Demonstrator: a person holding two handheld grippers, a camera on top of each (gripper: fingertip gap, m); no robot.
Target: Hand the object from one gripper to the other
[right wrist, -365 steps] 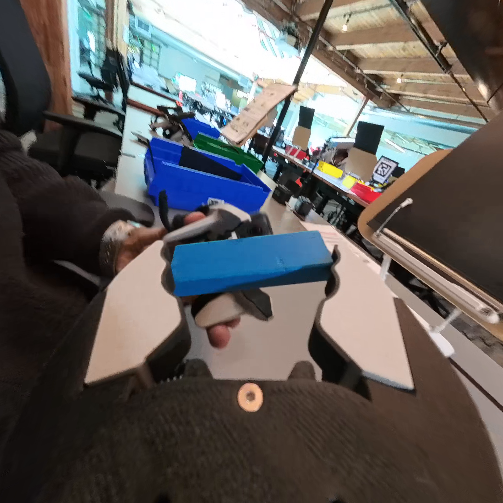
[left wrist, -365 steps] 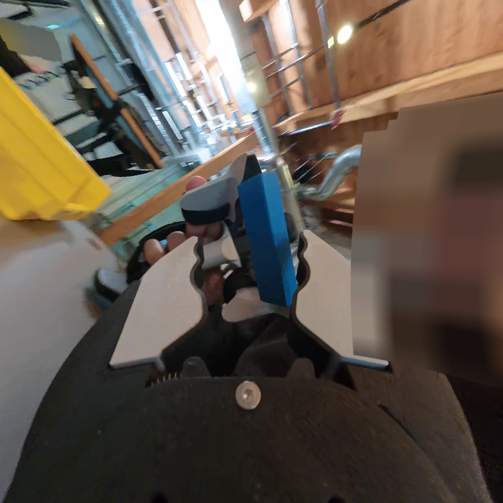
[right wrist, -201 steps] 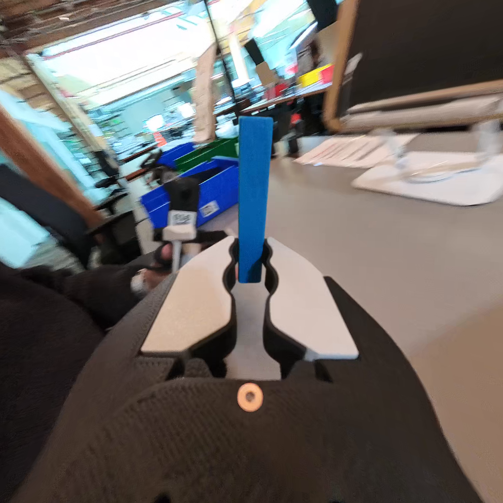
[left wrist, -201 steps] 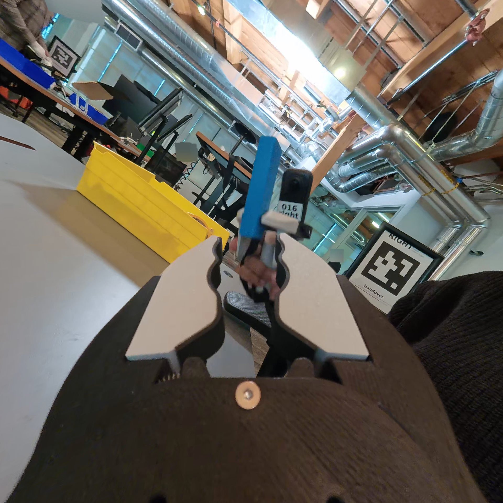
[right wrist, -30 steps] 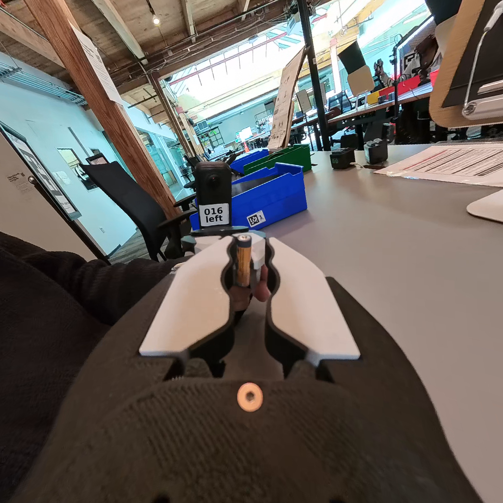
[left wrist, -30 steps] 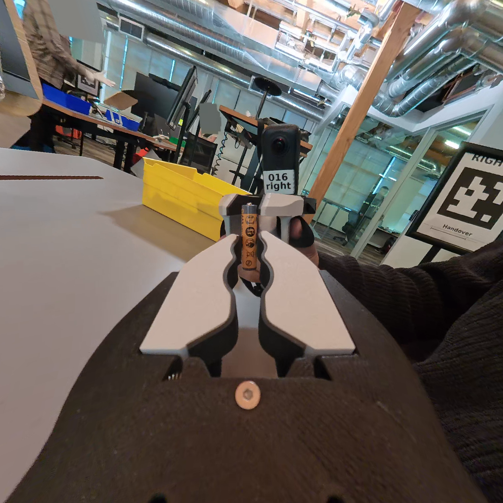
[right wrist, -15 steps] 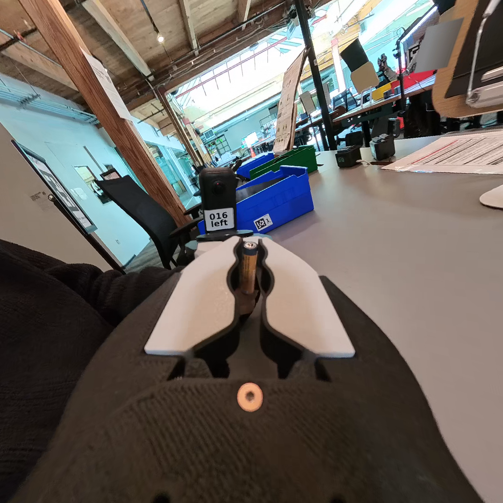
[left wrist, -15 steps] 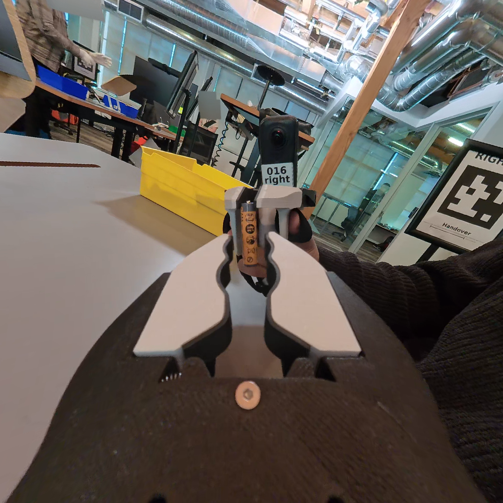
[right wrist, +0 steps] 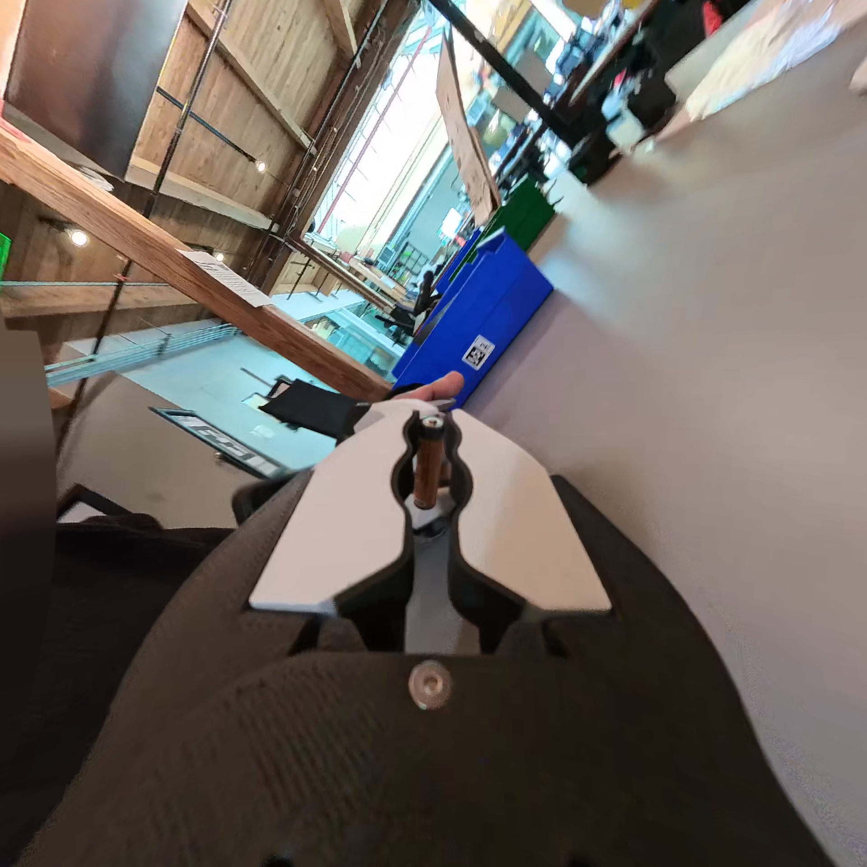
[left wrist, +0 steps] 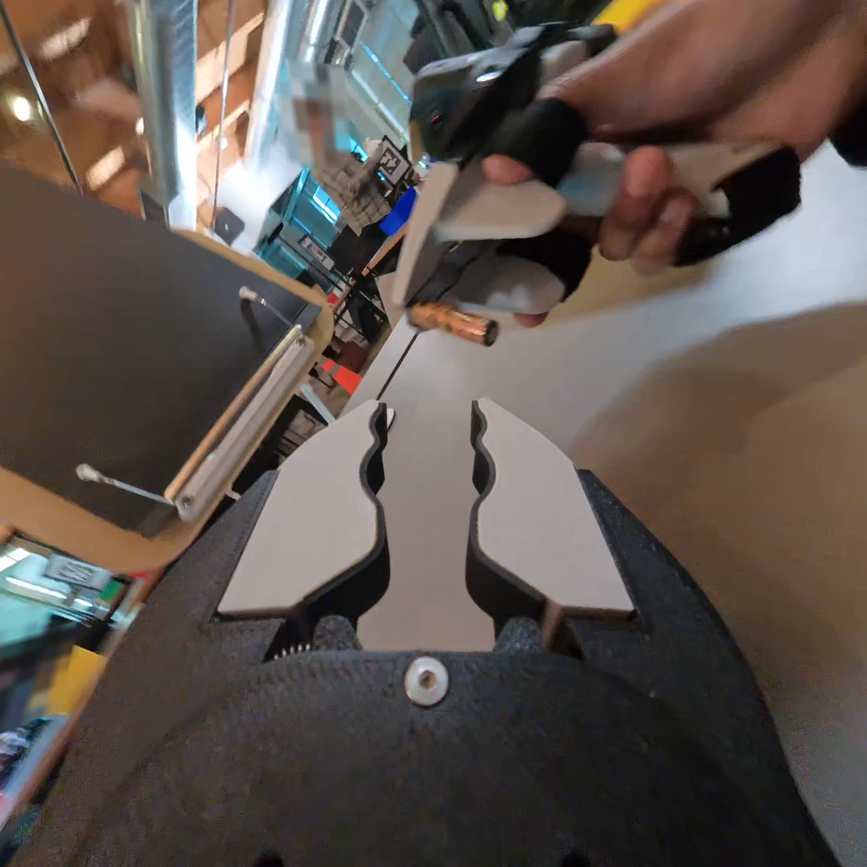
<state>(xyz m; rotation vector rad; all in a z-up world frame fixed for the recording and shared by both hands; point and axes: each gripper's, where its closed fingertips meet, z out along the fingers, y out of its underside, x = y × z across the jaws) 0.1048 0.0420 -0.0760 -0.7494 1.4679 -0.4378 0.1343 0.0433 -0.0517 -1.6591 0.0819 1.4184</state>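
Battery (right wrist: 427, 462) now clamped in right gripper (right wrist: 430, 422), left gripper (left wrist: 426, 409) released, empty, apart.

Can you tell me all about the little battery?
The battery is a small coppery-brown cylinder with a silvery metal cap at one end and a dark band at the other. The right gripper pinches it between its white fingers, above the pale table. The left gripper is open, apart from it.

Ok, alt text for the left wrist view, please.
The left gripper is open and empty over a pale table. Farther off, the right gripper, held in a hand, grips a copper-coloured battery. A dark board stands to the left.
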